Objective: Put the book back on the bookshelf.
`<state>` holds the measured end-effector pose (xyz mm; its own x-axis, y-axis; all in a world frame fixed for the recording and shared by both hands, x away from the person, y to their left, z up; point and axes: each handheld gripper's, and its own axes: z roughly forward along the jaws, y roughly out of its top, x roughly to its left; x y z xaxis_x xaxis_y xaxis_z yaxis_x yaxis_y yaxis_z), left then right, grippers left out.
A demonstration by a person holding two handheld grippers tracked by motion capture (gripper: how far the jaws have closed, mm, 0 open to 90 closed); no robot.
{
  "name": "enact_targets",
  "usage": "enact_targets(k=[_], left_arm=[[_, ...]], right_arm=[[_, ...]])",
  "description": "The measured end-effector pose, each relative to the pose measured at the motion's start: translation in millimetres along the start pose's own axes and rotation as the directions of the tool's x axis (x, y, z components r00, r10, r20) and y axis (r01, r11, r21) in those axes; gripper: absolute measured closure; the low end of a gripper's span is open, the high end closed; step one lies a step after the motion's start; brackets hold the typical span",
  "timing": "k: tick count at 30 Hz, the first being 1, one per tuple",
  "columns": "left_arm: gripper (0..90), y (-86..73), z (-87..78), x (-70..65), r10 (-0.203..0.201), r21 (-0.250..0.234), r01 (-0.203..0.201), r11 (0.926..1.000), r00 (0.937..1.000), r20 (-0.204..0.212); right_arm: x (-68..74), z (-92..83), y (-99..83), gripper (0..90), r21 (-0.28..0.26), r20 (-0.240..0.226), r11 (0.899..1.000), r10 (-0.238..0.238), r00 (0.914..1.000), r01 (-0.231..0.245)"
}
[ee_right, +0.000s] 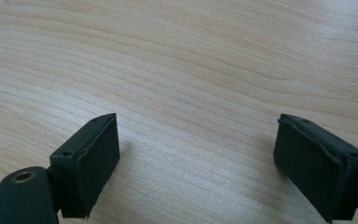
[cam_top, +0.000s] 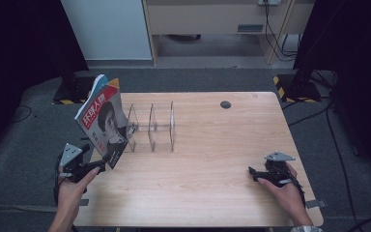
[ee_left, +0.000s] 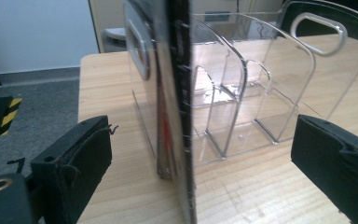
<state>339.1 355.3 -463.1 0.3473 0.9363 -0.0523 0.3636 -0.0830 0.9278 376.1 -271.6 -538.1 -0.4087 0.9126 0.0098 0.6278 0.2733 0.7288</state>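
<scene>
While the scene is read from three views, notes are kept by label.

Work in hand: a magazine (cam_top: 102, 121) is being filed into a clear rack (cam_top: 152, 126); this is judged from how the two stand together.

Magazine: it is stood on its lower edge at the rack's left end, tilted, its top leaning away to the left. In the left gripper view it is seen edge-on (ee_left: 179, 107), its foot on the table (cam_top: 212, 145) and its side against the rack's near wall (ee_left: 223, 93). Whether it is inside the first slot or just outside cannot be told.

Left gripper: it is held low at the magazine's bottom corner (cam_top: 84, 166). Its jaws are spread wide, one to each side of the magazine's edge, with neither pad (ee_left: 81, 163) touching it. Nothing is gripped. The straddle is judged to serve as a guard, so that a tipping magazine can be caught or nudged upright.

Right gripper: it is rested at the table's right side (cam_top: 265, 175), well apart from the rack. Its jaws are wide, with bare wood between them (ee_right: 196, 163). It is judged to be parked clear of the work.

Rack: its dividers stand upright, and the slots to the right are seen unfilled.

Risk: a leaning magazine may slide along the table.
</scene>
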Motion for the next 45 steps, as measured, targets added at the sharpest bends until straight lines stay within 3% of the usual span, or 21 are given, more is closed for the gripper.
enact_targets(k=[32,40,45], left_arm=[[4.5,-34.5,-11.7,-26.7,0.055,0.097,-0.063,0.9933,0.9946,0.088],[4.7,-31.8,-2.3,-46.7,0.098,0.117,-0.116,0.9864,0.9843,0.147],[4.7,-28.4,11.0,-59.5,0.131,0.140,-0.159,0.9774,0.9731,0.189]], right_arm=[[0.6,-0.5,-0.5,14.6,0.000,0.001,1.000,-0.007,1.0000,0.007],[0.6,-0.4,-0.5,14.6,-0.001,0.001,1.000,-0.007,1.0000,0.007],[0.6,-0.4,-0.6,14.6,-0.001,0.000,1.000,-0.007,1.0000,0.007]])
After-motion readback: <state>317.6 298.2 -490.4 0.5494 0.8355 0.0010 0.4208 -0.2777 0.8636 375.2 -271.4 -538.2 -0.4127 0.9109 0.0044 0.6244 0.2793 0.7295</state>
